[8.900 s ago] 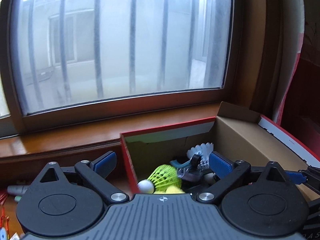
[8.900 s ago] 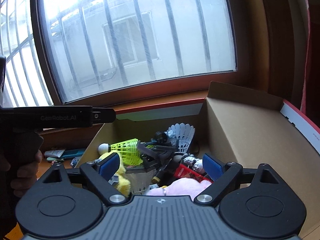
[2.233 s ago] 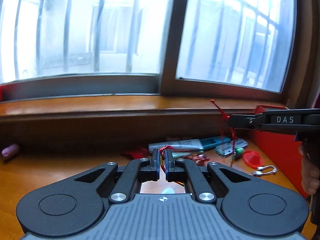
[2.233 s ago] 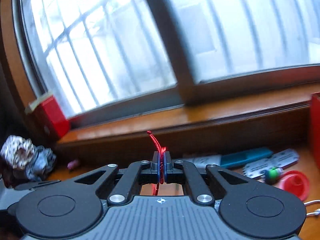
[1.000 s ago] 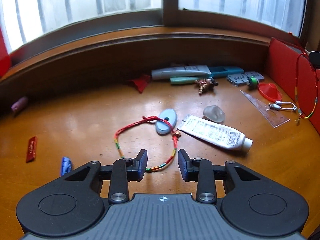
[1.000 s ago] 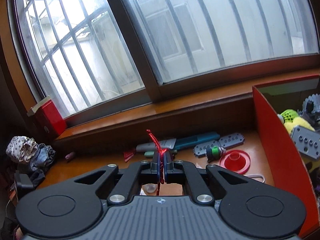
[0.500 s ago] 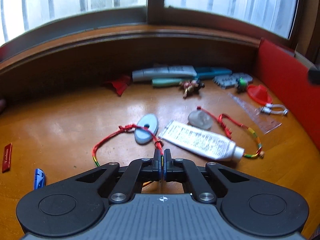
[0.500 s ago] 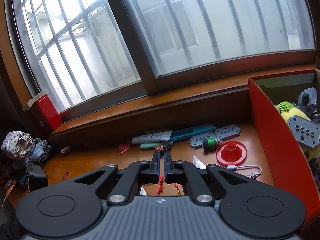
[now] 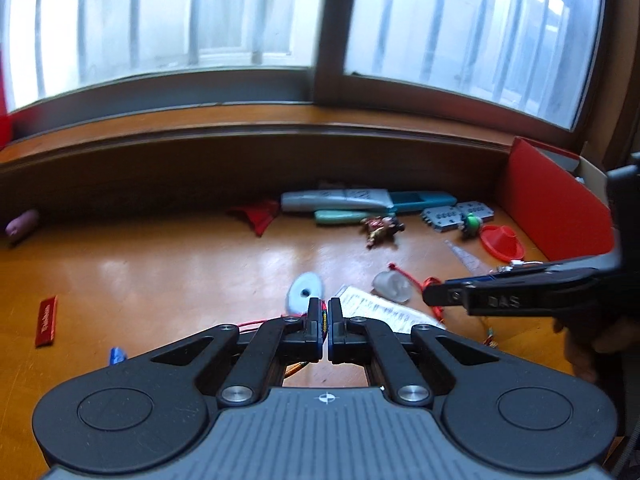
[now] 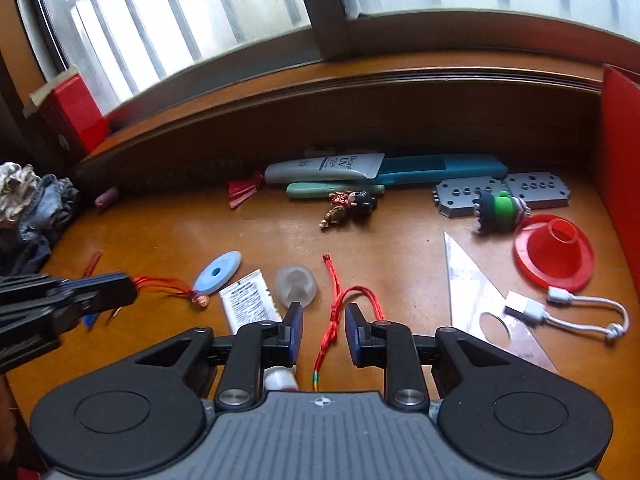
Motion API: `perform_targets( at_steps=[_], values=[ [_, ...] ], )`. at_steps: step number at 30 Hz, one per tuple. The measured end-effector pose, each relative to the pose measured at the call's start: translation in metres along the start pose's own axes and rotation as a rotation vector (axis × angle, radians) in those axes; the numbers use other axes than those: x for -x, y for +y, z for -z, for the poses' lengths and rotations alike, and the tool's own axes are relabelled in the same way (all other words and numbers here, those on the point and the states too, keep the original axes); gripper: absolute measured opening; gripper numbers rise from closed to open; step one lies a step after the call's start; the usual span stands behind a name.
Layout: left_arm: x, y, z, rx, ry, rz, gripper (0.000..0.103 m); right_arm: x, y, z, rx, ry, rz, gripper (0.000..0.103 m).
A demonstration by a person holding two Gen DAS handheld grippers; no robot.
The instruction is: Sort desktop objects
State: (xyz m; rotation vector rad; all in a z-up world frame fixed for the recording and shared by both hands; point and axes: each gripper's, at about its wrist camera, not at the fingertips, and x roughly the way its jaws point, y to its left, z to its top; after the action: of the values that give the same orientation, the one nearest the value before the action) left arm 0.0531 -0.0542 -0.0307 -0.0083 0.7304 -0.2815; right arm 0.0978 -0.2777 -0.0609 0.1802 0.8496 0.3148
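My left gripper [image 9: 324, 314] is shut on a red and multicoloured cord bracelet [image 9: 323, 320], held just above the wooden desk [image 9: 160, 272]. In the right wrist view that bracelet's red cord [image 10: 168, 284] trails from the left gripper [image 10: 120, 294] toward a blue oval disc [image 10: 218, 272]. My right gripper [image 10: 323, 318] hangs low over the desk with its jaws opening. A second red cord bracelet [image 10: 336, 304] lies on the desk between the jaws, and the pads do not touch it. The red box [image 9: 556, 208] stands at the right edge.
A white tube [image 10: 248, 300] and a translucent cap [image 10: 296, 284] lie beside the right gripper. A clear set square [image 10: 472, 292], a white cable [image 10: 560, 308] and a red funnel [image 10: 554, 248] sit to the right. A figurine [image 10: 348, 204], tubes and grey plates [image 10: 500, 192] line the back.
The right gripper dropped toward the desk and its jaws parted, leaving its red cord on the wood. The left gripper closed on the other bracelet and rose a little.
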Motion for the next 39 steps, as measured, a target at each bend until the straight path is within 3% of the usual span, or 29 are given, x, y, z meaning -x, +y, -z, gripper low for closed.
perform_targets(
  at_steps=[4,6,7,12,22,39],
  values=[
    [0.005,0.007,0.003,0.021,-0.002,-0.012,0.004,-0.02,0.01,-0.001,0.042,0.014,0.022,0.025],
    [0.007,0.009,0.002,0.024,-0.009,-0.017,0.004,-0.024,0.016,0.0,0.084,0.001,0.044,0.007],
    [0.009,0.009,0.001,0.026,-0.014,-0.016,0.004,-0.025,0.018,0.0,0.092,0.0,0.047,0.005],
    [0.017,0.006,-0.011,0.023,-0.053,0.001,0.004,-0.007,0.019,-0.003,0.08,-0.063,0.038,0.005],
    [0.028,-0.033,-0.058,-0.078,-0.178,0.062,0.004,0.084,0.004,-0.027,0.022,-0.271,-0.034,0.005],
    [0.006,-0.15,-0.114,-0.231,-0.26,0.193,0.004,0.191,-0.058,-0.036,0.003,-0.446,0.02,0.005]
  ],
)
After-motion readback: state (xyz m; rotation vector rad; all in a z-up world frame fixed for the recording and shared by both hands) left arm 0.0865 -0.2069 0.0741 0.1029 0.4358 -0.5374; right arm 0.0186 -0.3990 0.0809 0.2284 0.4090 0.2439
